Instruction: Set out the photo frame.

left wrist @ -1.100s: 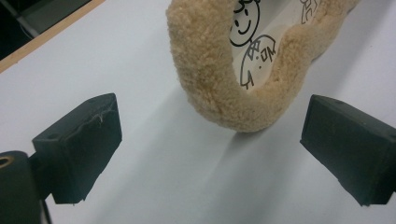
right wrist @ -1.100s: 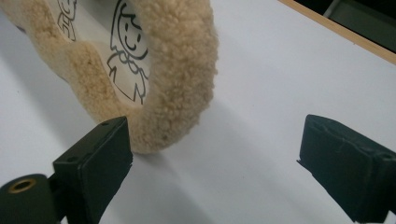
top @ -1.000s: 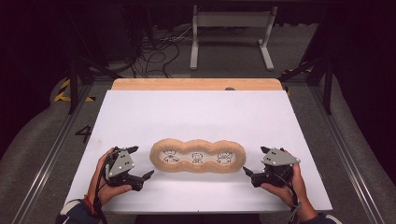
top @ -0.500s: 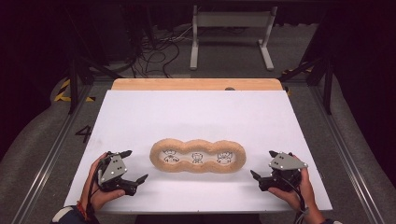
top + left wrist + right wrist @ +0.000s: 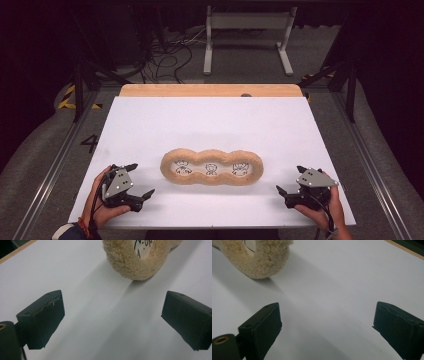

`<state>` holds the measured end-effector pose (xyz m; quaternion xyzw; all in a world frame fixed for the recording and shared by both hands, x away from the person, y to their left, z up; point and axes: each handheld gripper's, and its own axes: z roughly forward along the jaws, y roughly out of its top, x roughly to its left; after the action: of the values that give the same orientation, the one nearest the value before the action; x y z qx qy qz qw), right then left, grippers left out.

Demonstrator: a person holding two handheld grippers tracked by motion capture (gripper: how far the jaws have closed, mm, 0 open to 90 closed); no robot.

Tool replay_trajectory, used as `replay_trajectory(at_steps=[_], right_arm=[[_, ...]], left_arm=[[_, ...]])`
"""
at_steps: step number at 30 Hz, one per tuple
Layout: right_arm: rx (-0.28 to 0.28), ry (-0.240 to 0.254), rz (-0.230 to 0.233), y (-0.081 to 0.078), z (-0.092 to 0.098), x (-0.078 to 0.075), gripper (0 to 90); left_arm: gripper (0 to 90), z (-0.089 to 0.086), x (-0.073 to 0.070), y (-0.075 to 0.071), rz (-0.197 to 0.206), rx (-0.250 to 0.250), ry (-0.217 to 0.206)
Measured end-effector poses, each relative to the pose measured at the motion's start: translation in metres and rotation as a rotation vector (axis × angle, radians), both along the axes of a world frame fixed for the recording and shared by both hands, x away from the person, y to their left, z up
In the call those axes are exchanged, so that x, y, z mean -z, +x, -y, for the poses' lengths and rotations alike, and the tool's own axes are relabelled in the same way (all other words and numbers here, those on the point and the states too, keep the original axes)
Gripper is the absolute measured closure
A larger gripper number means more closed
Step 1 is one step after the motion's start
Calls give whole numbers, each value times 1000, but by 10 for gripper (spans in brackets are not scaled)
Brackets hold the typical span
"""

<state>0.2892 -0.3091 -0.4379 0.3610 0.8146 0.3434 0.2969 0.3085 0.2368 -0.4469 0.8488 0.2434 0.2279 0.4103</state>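
You are holding the left gripper (image 5: 141, 181) low over the white table (image 5: 210, 125) at about 7 o'clock in the high view, with its jaws spread wide and nothing between them. In the left gripper view the two black jaws are standing far apart over bare white surface, and the rounded left end of the fuzzy tan ring frame (image 5: 135, 263) is lying ahead at about 12 o'clock, clear of both jaws.

You are keeping the right gripper (image 5: 290, 181) at about 5 o'clock in the high view, also released and empty. In the right gripper view the frame's other end (image 5: 259, 261) is sitting at about 11 o'clock, apart from the jaws.

The frame (image 5: 211, 167) is lying flat on the table between the two grippers, slightly below the centre, its three openings showing small black line drawings on white.
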Motion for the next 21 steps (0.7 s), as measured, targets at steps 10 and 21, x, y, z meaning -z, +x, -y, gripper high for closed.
replay_trajectory(at_steps=[10, 21], right_arm=[[49, 32, -1, -6, 17, 6, 76], [95, 67, -7, -15, 35, 10, 75]], left_arm=[[49, -13, 5, 0, -25, -26, -15], [50, -41, 9, -5, -38, -96, -79]])
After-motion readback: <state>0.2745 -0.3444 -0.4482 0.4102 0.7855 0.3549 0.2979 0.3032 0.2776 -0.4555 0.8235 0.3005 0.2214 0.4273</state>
